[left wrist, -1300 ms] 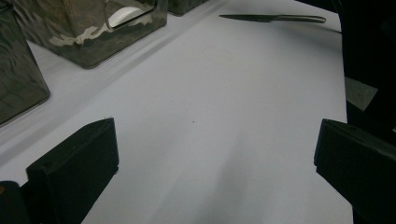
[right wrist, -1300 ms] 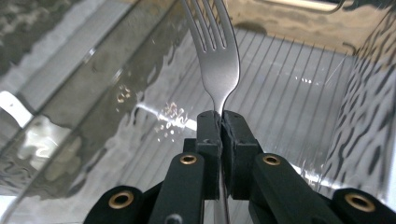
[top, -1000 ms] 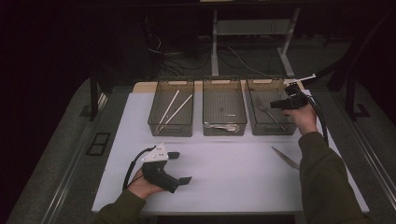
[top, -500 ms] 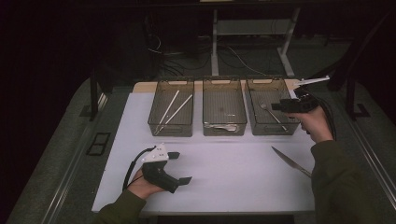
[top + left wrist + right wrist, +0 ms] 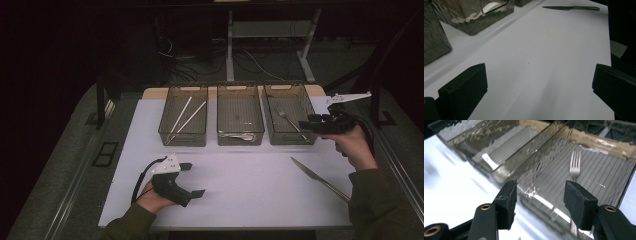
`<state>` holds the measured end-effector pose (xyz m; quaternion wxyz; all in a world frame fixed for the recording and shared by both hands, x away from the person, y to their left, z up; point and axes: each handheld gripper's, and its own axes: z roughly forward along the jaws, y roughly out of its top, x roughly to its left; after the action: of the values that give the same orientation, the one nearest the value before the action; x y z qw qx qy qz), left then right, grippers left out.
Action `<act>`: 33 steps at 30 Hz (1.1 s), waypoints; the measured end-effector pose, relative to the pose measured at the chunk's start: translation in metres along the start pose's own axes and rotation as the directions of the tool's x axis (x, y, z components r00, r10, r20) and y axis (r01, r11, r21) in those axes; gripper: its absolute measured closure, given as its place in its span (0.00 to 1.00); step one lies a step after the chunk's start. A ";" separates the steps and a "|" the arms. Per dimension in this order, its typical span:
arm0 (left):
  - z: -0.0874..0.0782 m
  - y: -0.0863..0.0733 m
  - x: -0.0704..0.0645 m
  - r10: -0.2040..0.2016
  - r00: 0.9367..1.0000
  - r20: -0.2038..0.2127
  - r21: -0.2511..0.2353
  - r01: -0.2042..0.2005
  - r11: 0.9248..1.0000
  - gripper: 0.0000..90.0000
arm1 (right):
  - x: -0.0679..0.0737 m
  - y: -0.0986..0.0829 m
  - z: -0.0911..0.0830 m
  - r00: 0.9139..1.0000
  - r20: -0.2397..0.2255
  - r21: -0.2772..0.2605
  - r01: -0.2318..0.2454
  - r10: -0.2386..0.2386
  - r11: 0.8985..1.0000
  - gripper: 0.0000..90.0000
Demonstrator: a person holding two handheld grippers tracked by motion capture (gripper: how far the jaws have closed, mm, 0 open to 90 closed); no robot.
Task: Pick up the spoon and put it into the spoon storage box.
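- The right gripper point(image 5: 306, 124) hovers at the near right corner of the right-hand bin point(image 5: 272, 136), jaws parted about halfway and holding nothing.
- In that bin lies a fork point(image 5: 574, 169), tines pointing to the far wall, handle running back toward the jaws.
- The knife point(image 5: 320, 179) lies loose on the white table point(image 5: 240, 180), near the person's right forearm, long axis slanting from the bins toward the right edge.
- The left gripper point(image 5: 196, 180) rests low on the table, jaws wide and empty, well apart from the knife.
- The right hand looks the nearer to pick it up.

Dim room, grey floor point(image 5: 60, 185), cables point(image 5: 250, 60)
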<state>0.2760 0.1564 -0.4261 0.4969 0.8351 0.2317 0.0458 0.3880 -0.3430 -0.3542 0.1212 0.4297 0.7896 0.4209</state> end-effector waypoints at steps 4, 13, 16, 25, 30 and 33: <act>0.000 0.000 0.000 0.003 1.000 -0.003 0.004 -0.003 1.000 0.00 | 0.005 -0.014 -0.005 1.000 -0.004 0.017 0.016 -0.015 1.000 0.49; -0.001 0.000 0.000 0.010 1.000 -0.008 0.008 -0.010 1.000 0.00 | 0.017 -0.036 -0.012 0.999 -0.019 0.051 0.052 -0.051 0.997 0.49; -0.002 0.000 0.000 0.008 1.000 -0.009 0.003 -0.008 1.000 0.00 | 0.020 -0.043 -0.015 0.998 -0.018 0.062 0.056 -0.055 0.997 0.50; -0.002 0.000 0.000 0.007 1.000 -0.009 0.003 -0.007 1.000 0.00 | 0.023 -0.063 -0.027 0.998 -0.015 0.086 0.061 -0.060 0.994 0.52; -0.001 0.000 0.000 0.008 1.000 -0.007 0.003 -0.008 1.000 0.00 | 0.025 -0.070 -0.031 0.998 -0.012 0.097 0.063 -0.062 0.993 0.53; -0.002 0.000 0.000 0.008 1.000 -0.008 0.004 -0.008 1.000 0.00 | 0.025 -0.076 -0.033 0.998 -0.007 0.104 0.060 -0.060 0.993 0.54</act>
<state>0.2756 0.1578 -0.4253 0.4943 0.8366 0.2305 0.0506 0.3108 -0.3631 -0.3876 0.1097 0.4108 0.8232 0.3762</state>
